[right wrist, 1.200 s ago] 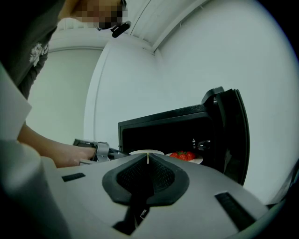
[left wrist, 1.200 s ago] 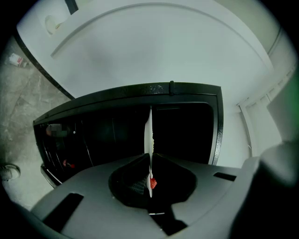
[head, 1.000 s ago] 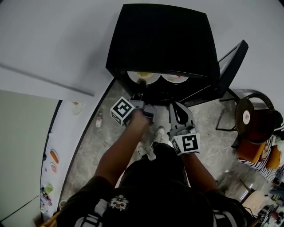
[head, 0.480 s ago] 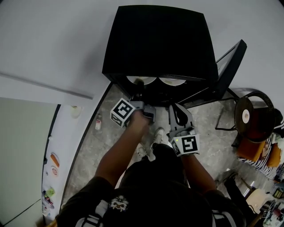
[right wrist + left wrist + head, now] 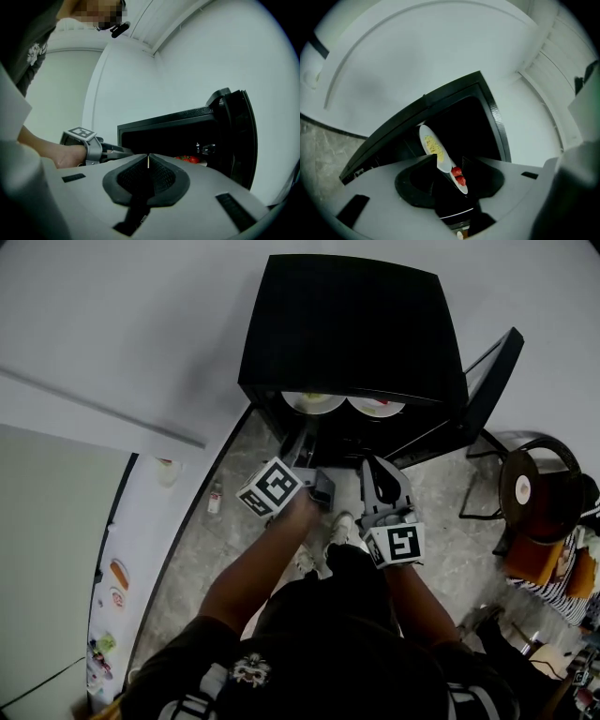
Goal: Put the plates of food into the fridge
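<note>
Two white plates lie side by side inside the black fridge [image 5: 352, 324]: one with yellow food [image 5: 312, 401] on the left, one with red strawberries [image 5: 375, 407] on the right. My left gripper [image 5: 302, 442] hangs just in front of the yellow plate, rolled over. Its jaws have just been opening and now stand apart with nothing pressed between them. Beyond those jaws [image 5: 450, 164] the yellow plate [image 5: 431, 143] and the strawberries [image 5: 459, 177] show in the dark opening. My right gripper [image 5: 380, 486] waits level, below the fridge opening in the head view, shut and empty [image 5: 148, 161].
The fridge door [image 5: 487, 381] swings open to the right. A dark chair with a red seat [image 5: 539, 493] stands further right. A small bottle [image 5: 215, 498] sits on the stone floor by the white wall. At the far left a surface [image 5: 112, 577] carries food items.
The left gripper has let go of the yellow-food plate, opened, rolled and drawn back a little from the fridge. The plate stays on the shelf. The right gripper has not moved.
</note>
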